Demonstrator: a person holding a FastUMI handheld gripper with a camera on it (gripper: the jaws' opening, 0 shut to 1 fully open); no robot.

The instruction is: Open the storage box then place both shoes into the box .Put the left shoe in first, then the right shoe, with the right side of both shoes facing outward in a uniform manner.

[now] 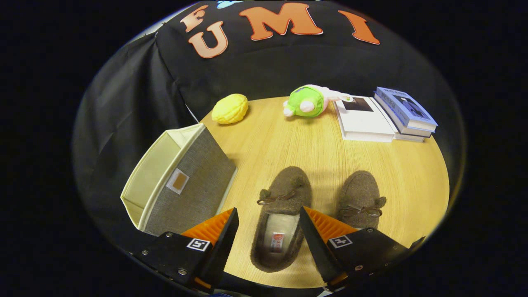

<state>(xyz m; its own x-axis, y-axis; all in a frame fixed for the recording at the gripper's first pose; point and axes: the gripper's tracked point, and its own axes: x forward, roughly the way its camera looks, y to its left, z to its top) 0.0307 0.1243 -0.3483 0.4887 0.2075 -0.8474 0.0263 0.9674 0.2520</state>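
Gripper jaws spread, straddling left shoe to grab it first; box open, left.

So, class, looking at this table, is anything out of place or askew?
The storage box sits tilted at the table's edge, its open top leaning away from the shoes. Both shoes, left and right, lie neatly parallel. The gripper's jaws stand open around the left shoe.

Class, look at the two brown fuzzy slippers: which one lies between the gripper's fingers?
The brown fuzzy slipper nearer the grey fabric storage box lies between the open fingers of the hand-held gripper; its label shows inside. The other slipper sits outside them.
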